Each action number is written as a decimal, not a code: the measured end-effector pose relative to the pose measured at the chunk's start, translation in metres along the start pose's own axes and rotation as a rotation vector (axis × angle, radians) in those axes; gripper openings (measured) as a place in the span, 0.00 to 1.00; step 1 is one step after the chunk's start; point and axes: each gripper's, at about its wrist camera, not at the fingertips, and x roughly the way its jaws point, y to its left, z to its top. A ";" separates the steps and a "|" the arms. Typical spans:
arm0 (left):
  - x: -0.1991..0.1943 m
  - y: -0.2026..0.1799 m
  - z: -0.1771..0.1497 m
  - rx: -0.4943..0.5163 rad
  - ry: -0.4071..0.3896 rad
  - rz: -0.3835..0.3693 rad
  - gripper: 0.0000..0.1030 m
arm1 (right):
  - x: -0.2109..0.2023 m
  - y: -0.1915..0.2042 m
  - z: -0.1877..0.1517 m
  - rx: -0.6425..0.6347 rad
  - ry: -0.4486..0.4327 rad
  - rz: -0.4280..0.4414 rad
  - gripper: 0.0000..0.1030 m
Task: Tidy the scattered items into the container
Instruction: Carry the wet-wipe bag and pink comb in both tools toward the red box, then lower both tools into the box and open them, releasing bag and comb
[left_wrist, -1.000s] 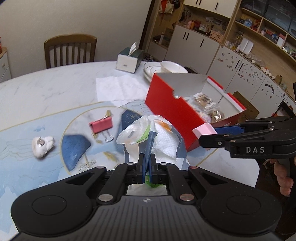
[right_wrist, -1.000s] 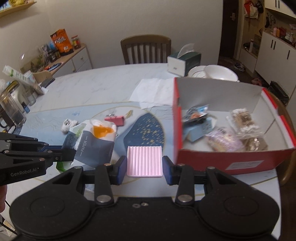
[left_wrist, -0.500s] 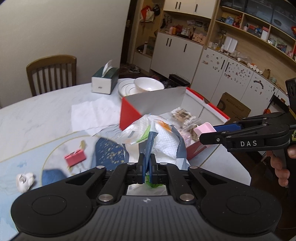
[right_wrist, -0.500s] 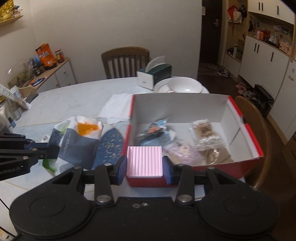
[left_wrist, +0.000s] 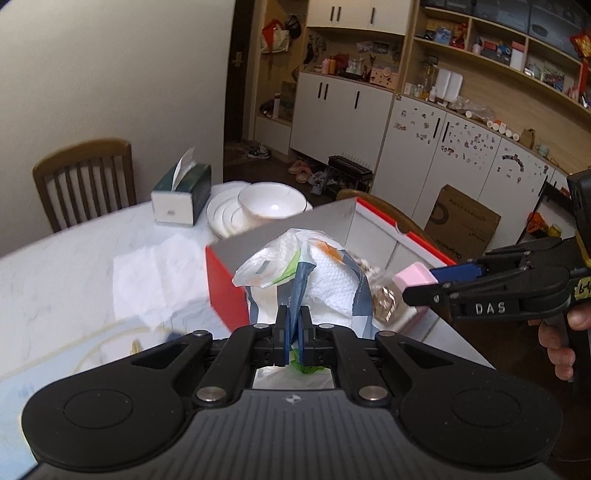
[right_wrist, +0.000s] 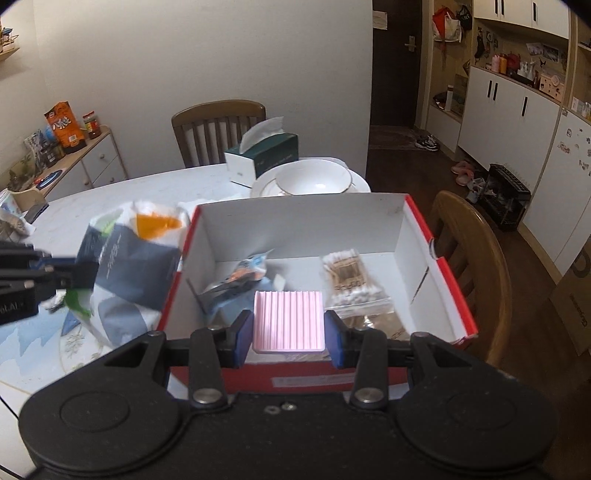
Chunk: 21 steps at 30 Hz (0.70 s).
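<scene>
My left gripper (left_wrist: 293, 332) is shut on a crumpled paper-and-plastic bag (left_wrist: 295, 266), held in the air just left of the red box (left_wrist: 225, 291); the bag also shows in the right wrist view (right_wrist: 125, 266). My right gripper (right_wrist: 288, 332) is shut on a pink ribbed block (right_wrist: 288, 319), held above the front edge of the red box (right_wrist: 447, 280). In the left wrist view the block (left_wrist: 412, 275) sits at the tips of the right gripper over the box. The box holds a cotton-swab pack (right_wrist: 347, 277) and a blue wrapper (right_wrist: 236, 280).
A green tissue box (right_wrist: 262, 155), a stack of white plates with a bowl (right_wrist: 312, 179) and a paper napkin (left_wrist: 159, 273) lie on the table behind the box. Wooden chairs stand at the far side (right_wrist: 218, 129) and right (right_wrist: 476, 258).
Both grippers rose and moved right toward the box. The pink block went from in front of the box to above its front edge. The bag came up beside the box's left wall.
</scene>
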 end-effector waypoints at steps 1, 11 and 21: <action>0.004 -0.002 0.005 0.008 -0.002 0.002 0.03 | 0.002 -0.003 0.001 -0.002 0.001 0.002 0.39; 0.046 -0.020 0.031 0.083 0.018 0.024 0.03 | 0.024 -0.026 0.010 -0.032 0.016 0.007 0.39; 0.096 -0.024 0.049 0.157 0.066 0.052 0.03 | 0.046 -0.044 0.014 -0.064 0.044 0.015 0.39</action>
